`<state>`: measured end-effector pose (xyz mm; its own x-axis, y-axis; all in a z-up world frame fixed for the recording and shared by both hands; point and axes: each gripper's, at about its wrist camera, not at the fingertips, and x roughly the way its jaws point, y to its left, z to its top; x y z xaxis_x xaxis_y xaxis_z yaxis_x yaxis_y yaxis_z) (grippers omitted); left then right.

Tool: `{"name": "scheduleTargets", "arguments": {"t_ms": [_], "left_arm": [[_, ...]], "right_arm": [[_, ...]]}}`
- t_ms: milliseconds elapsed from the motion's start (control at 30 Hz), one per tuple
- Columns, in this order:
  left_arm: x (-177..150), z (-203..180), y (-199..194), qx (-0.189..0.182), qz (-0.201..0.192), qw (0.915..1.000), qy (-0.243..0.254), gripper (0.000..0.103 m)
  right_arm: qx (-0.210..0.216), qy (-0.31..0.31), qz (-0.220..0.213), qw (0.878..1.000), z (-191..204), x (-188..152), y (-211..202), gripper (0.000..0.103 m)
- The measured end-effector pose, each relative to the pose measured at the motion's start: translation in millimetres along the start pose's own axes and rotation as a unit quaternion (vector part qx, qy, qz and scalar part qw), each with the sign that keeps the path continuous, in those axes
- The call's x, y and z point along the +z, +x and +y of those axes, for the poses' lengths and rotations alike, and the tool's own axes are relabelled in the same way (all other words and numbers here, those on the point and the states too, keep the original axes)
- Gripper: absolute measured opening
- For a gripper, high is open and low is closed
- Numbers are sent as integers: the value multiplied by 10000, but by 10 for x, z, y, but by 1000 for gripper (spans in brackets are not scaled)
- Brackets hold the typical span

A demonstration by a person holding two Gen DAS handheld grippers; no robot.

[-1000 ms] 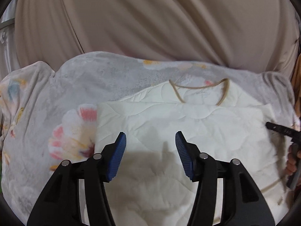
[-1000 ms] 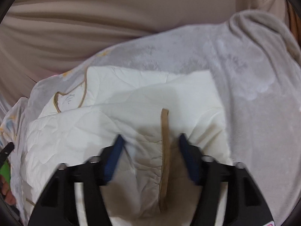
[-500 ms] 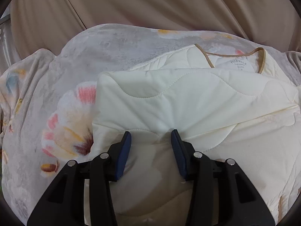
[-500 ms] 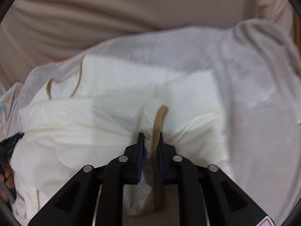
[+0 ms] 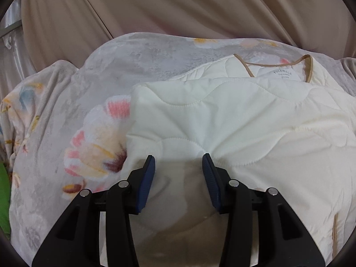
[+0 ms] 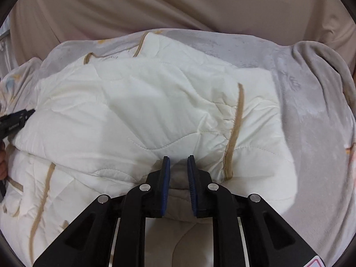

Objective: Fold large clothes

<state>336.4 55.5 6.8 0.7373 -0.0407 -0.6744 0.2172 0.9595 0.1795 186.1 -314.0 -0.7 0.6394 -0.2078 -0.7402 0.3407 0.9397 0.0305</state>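
The cream quilted jacket [image 5: 244,129] lies folded on a flowered blanket [image 5: 66,115], collar at 12 o'clock. The left gripper [image 5: 178,166] jaws clench a bunched fold. The right gripper [image 6: 178,166] jaws are closing on its near edge.

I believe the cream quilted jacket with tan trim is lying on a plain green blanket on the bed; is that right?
Not quite: the blanket is grey with a flower print, not plain green, as the left wrist view shows. The cream quilted jacket with tan trim does lie on it.
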Motion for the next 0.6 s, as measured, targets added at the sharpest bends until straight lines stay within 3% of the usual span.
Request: {"name": "scheduleTargets", "arguments": {"t_ms": [100,133,200,267,433,500,567,600], "left_arm": [[-102,23,-182,-17,-95,9999,95,43],[-144,21,-232,-25,-110,9999,125,43],[-241,14,-290,-51,-75,9998,185,43],[-336,10,-299,-47,12,9997,242,43],[-474,99,-457,-227,102,9993,267,43],[-410,200,-527,-417,128,9990,116,43],[-254,337,-517,-640,155,9975,-256,43],[-143,423,-491,-706,117,9960,-527,44]], "right_arm": [[234,87,-247,9994,18,0,-245,16],[131,-29,-310,9994,40,-29,-283,16],[-181,-212,-100,9996,39,-113,-155,17],[-59,-66,153,9998,-34,-205,0,16],[167,181,-95,9997,-60,-105,-339,17],[250,291,-321,9988,-115,10,-482,30],[195,461,-620,9968,-205,183,-554,51],[153,569,-726,9956,-251,277,-553,54]]}}
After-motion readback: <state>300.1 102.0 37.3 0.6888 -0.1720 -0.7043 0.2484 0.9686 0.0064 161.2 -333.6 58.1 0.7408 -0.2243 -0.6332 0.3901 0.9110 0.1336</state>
